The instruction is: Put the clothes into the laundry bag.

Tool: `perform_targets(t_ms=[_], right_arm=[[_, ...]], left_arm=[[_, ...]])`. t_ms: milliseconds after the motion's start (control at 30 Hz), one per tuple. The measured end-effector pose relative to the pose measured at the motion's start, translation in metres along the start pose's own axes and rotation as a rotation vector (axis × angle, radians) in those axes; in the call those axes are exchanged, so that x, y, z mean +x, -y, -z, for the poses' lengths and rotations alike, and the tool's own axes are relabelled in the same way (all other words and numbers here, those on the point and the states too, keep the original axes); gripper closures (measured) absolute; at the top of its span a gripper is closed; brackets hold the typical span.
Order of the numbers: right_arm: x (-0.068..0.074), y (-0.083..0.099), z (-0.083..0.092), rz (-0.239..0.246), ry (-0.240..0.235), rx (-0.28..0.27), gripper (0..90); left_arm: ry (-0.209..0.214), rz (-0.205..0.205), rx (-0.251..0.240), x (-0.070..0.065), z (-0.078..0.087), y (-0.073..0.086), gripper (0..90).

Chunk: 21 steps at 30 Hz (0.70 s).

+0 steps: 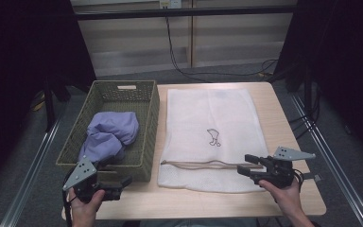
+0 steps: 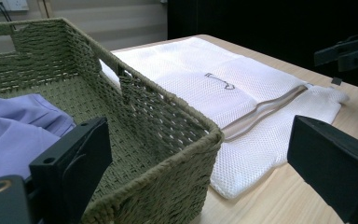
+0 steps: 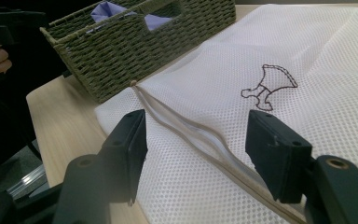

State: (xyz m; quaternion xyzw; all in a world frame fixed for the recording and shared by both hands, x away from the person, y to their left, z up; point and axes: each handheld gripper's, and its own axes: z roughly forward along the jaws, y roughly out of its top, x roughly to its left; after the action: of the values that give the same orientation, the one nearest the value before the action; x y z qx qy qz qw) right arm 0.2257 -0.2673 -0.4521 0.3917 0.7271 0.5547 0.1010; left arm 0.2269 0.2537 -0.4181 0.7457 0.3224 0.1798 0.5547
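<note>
Mesh bag (image 1: pixel 211 137): 1 | basket (image 1: pixel 147 158): 1 | lilac cloth (image 1: pixel 108 133): 1

basket (image 1: pixel 147 101) sits on the table (image 1: pixel 283 137) toward 9 o'clock, hanging over the table's left edge. crumpled cloth (image 1: pixel 109 135) lies in it, bunched toward the near end. mesh bag (image 1: pixel 212 118) lies flat at centre, just beside the basket's right wall, running 12 to 6. its zipper (image 1: pixel 198 164) runs across near the 6 o'clock end. left gripper (image 1: pixel 123 182) at 7 o'clock by the basket's near corner, right gripper (image 1: pixel 246 164) at 5 o'clock, over the bag's near right corner.
</note>
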Motion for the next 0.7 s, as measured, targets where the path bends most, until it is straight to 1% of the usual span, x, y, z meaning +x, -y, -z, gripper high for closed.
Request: perform_targets(t_ms=[67, 100, 133, 167, 200, 267, 300, 367, 433, 467, 500, 533, 567, 600, 633, 667, 700], right_arm=[[-0.001, -0.001, -0.004, -0.002, -0.02, 0.003, 40.3], [-0.001, -0.001, -0.004, -0.002, -0.02, 0.003, 40.3], [-0.001, -0.002, -0.009, -0.006, -0.032, 0.011, 40.9], [-0.001, -0.002, -0.009, -0.006, -0.032, 0.011, 40.9], [0.001, -0.003, -0.014, 0.001, -0.047, 0.023, 40.8], [0.002, -0.004, -0.016, 0.009, -0.045, 0.028, 40.3], [0.004, -0.006, -0.02, 0.009, -0.055, 0.044, 39.6], [0.005, -0.006, -0.023, 0.014, -0.062, 0.052, 39.9], [0.006, -0.007, -0.029, 0.022, -0.074, 0.075, 41.8], [0.006, -0.008, -0.034, 0.025, -0.083, 0.089, 43.9], [0.006, -0.008, -0.034, 0.025, -0.083, 0.089, 43.9], [0.007, -0.011, -0.039, 0.036, -0.095, 0.098, 46.1], [0.007, -0.011, -0.039, 0.036, -0.095, 0.098, 46.1], [0.007, -0.014, -0.045, 0.037, -0.101, 0.112, 49.6], [0.007, -0.014, -0.045, 0.037, -0.101, 0.112, 49.6], [0.011, -0.017, -0.05, 0.041, -0.106, 0.148, 50.7], [0.011, -0.017, -0.05, 0.041, -0.106, 0.148, 50.7]], left_arm=[[-0.001, -0.004, -0.001, 0.0, -0.001, 0.0, 6.1], [0.008, -0.002, -0.004, 0.0, -0.002, 0.0, 6.1], [0.003, 0.0, -0.002, 0.0, -0.002, -0.001, 6.1], [0.003, 0.0, -0.002, 0.0, -0.002, -0.001, 6.1], [0.007, 0.0, -0.003, 0.001, -0.002, -0.001, 6.1], [-0.001, 0.003, 0.001, 0.0, -0.002, -0.001, 6.1], [-0.004, 0.004, 0.005, 0.0, -0.002, 0.0, 6.1], [-0.003, 0.003, 0.004, 0.0, -0.002, 0.0, 6.1], [0.001, 0.008, 0.004, 0.0, -0.002, 0.0, 6.2], [-0.004, 0.01, 0.002, 0.0, -0.003, 0.0, 6.2], [-0.004, 0.01, 0.002, 0.0, -0.003, 0.0, 6.2], [-0.001, 0.009, 0.003, 0.0, -0.004, 0.0, 6.2], [-0.001, 0.009, 0.003, 0.0, -0.004, 0.0, 6.1], [0.0, 0.007, 0.004, 0.0, -0.004, 0.0, 6.2], [-0.001, 0.005, 0.003, 0.0, -0.004, 0.0, 6.2], [-0.004, 0.008, 0.006, 0.0, -0.003, 0.0, 6.2], [-0.004, 0.008, 0.006, 0.0, -0.003, 0.0, 6.2]])
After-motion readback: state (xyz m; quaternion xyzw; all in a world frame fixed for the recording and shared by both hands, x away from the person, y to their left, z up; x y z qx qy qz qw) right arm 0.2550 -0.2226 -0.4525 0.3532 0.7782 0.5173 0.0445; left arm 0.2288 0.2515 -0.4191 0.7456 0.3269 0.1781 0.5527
